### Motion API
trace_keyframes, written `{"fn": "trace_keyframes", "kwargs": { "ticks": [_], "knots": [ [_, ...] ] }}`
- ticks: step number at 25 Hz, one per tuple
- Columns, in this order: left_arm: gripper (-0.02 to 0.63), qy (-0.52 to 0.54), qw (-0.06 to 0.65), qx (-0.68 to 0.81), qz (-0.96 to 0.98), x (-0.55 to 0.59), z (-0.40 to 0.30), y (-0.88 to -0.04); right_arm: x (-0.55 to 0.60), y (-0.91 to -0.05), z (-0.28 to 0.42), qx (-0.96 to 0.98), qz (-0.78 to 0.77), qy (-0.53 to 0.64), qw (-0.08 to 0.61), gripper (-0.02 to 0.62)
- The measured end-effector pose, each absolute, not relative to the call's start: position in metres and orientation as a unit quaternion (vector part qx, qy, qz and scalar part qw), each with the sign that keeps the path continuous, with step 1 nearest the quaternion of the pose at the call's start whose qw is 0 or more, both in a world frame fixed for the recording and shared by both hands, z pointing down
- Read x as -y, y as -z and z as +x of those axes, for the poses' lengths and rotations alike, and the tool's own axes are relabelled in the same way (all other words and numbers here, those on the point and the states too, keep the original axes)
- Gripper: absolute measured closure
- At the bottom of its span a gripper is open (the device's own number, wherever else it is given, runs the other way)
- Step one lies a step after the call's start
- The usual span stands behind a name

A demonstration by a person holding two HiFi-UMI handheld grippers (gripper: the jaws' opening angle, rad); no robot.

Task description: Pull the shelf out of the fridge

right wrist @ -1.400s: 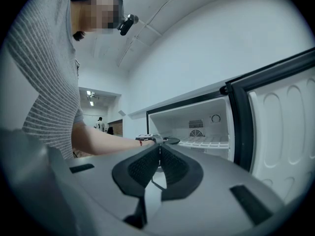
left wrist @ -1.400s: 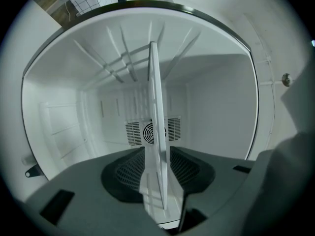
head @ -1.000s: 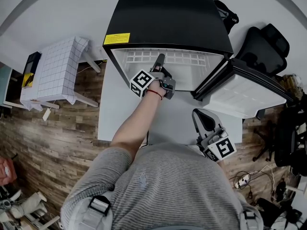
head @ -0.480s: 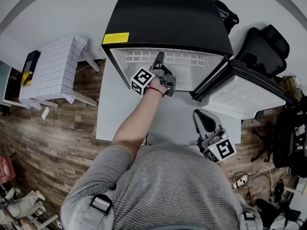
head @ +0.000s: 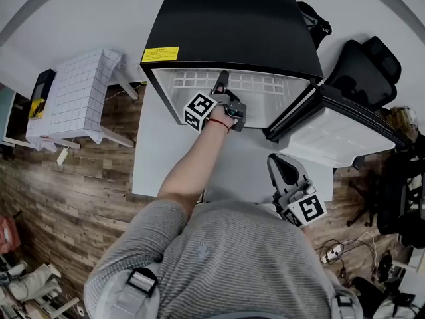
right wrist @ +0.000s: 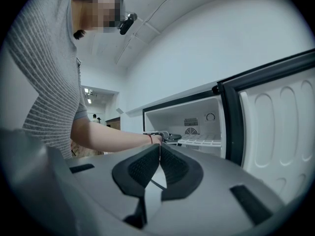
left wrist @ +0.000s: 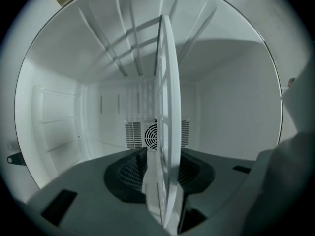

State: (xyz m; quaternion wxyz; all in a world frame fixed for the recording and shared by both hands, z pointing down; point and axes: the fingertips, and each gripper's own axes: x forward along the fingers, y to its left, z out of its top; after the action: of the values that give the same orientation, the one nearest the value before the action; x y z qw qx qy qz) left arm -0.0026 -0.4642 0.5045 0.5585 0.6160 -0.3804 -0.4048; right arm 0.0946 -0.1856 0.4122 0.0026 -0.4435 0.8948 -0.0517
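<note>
- The white grid shelf (left wrist: 167,97) sits inside the open fridge (head: 232,25), with its front edge at the mouth of the cabinet
- The left gripper (head: 223,84) reaches into the cabinet, its jaws clamped narrow on the shelf's front edge with a pad pressing each face
- To pull well, I judge: draw straight back toward the body and level with the side rails, so the shelf neither racks nor jams; the grip sits near mid-width, which should help
- The open door (head: 339,135) stands to the right, so the pull path should stay clear of it
- The right gripper (right wrist: 160,168) hangs near the person's torso, well apart from the fridge, with its jaws pressed together on nothing; it looks free to steady the shelf as it comes out
</note>
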Motion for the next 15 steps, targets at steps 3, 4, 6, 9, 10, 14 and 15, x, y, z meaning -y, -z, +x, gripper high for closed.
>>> {"fn": "trace_keyframes", "kwargs": {
  "ticks": [3, 4, 6, 9, 10, 14, 15],
  "knots": [
    [0.460, 0.408, 0.558, 0.383, 0.613, 0.468, -0.004, -0.503, 0.186, -0.412, 0.094, -0.894, -0.445, 0.052, 0.000, 0.581],
    [0.460, 0.409, 0.558, 0.384, 0.612, 0.470, -0.004, -0.503, 0.186, -0.412, 0.094, -0.894, -0.445, 0.052, 0.000, 0.581],
    [0.460, 0.412, 0.556, 0.384, 0.611, 0.473, -0.004, -0.502, 0.187, -0.413, 0.095, -0.894, -0.446, 0.053, 0.000, 0.581],
    [0.462, 0.414, 0.555, 0.386, 0.609, 0.477, -0.004, -0.502, 0.188, -0.413, 0.097, -0.893, -0.447, 0.052, -0.001, 0.581],
    [0.467, 0.414, 0.556, 0.386, 0.609, 0.478, -0.004, -0.502, 0.189, -0.413, 0.097, -0.892, -0.448, 0.052, -0.001, 0.581],
    [0.509, 0.414, 0.554, 0.388, 0.609, 0.478, -0.004, -0.504, 0.188, -0.413, 0.097, -0.892, -0.449, 0.051, -0.001, 0.581],
    [0.514, 0.416, 0.552, 0.387, 0.610, 0.478, -0.004, -0.503, 0.188, -0.414, 0.098, -0.892, -0.450, 0.050, -0.003, 0.581]
  ]
}}
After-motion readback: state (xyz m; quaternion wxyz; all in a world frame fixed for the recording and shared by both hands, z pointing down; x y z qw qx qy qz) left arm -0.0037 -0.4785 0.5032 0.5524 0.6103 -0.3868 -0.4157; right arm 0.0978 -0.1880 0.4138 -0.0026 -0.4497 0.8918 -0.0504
